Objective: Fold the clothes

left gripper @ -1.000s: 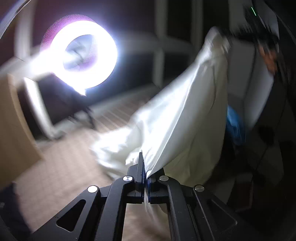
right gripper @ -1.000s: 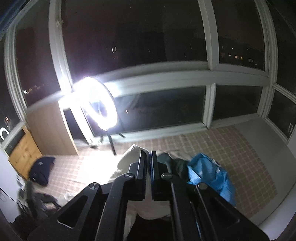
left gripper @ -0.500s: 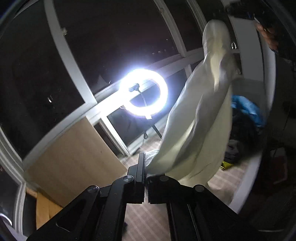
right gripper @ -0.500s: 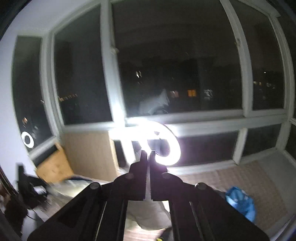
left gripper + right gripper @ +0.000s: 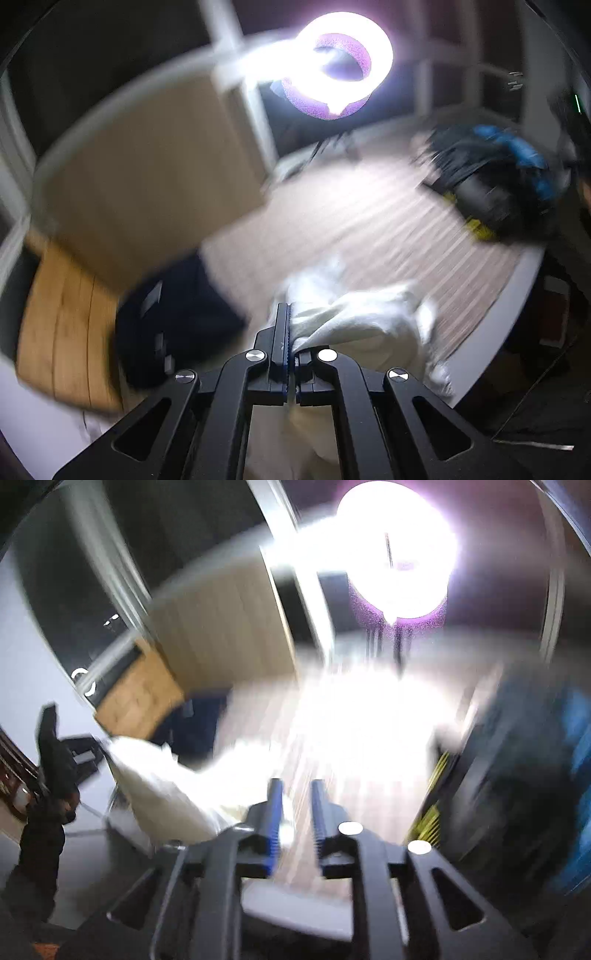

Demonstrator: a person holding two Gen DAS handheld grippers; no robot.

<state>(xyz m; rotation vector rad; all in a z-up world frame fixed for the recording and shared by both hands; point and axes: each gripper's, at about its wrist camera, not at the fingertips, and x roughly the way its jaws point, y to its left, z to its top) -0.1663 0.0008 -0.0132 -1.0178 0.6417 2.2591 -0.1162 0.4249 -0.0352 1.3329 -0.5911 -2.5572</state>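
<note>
My left gripper (image 5: 289,308) is shut on a fold of the white garment (image 5: 364,323), which lies bunched just past its fingers, low over the striped mat (image 5: 369,221). In the right wrist view the same white garment (image 5: 166,786) stretches from the far left to the left finger. My right gripper (image 5: 295,788) has its jaws opening, with a clear gap between the blue pads. Only a blurred scrap of white shows low by the left pad, and the pads do not press on it. Both views are motion-blurred.
A dark navy garment (image 5: 173,321) lies left of the white one. A heap of dark and blue clothes (image 5: 491,184) sits at the mat's right. A bright ring light (image 5: 343,59) stands behind, with a beige panel (image 5: 147,177) and a wooden cabinet (image 5: 62,325) at left. A person's dark sleeve (image 5: 37,849) shows lower left.
Both cameras have swung down from the windows to the mat. The white garment, held up high before, has dropped into a bunch low down. The right jaws have parted.
</note>
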